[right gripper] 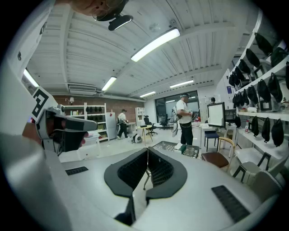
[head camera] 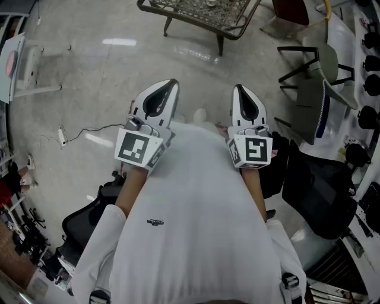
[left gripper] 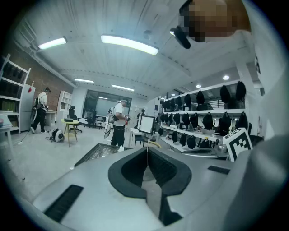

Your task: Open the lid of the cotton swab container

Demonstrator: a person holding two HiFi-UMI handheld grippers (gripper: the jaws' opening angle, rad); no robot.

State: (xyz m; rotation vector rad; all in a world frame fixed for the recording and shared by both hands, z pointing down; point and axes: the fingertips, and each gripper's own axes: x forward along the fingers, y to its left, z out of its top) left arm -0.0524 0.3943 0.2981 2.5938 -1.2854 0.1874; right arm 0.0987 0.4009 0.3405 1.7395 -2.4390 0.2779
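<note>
No cotton swab container shows in any view. In the head view I hold both grippers side by side in front of my white shirt, above the floor and pointing away from me. The left gripper (head camera: 171, 83) is shut with nothing in it, and so is the right gripper (head camera: 239, 89). In the left gripper view the left gripper (left gripper: 147, 150) has its black pads meeting along one thin line, with only the room beyond. The right gripper view shows the right gripper (right gripper: 147, 150) the same way, pads together and empty.
A low metal-mesh table (head camera: 202, 13) stands ahead on the grey floor. Chairs (head camera: 314, 77) and a black office chair (head camera: 323, 190) are at my right. A cable with a power strip (head camera: 62, 136) lies at left. A person (right gripper: 185, 119) stands further off, near shelves of black bags (left gripper: 203, 122).
</note>
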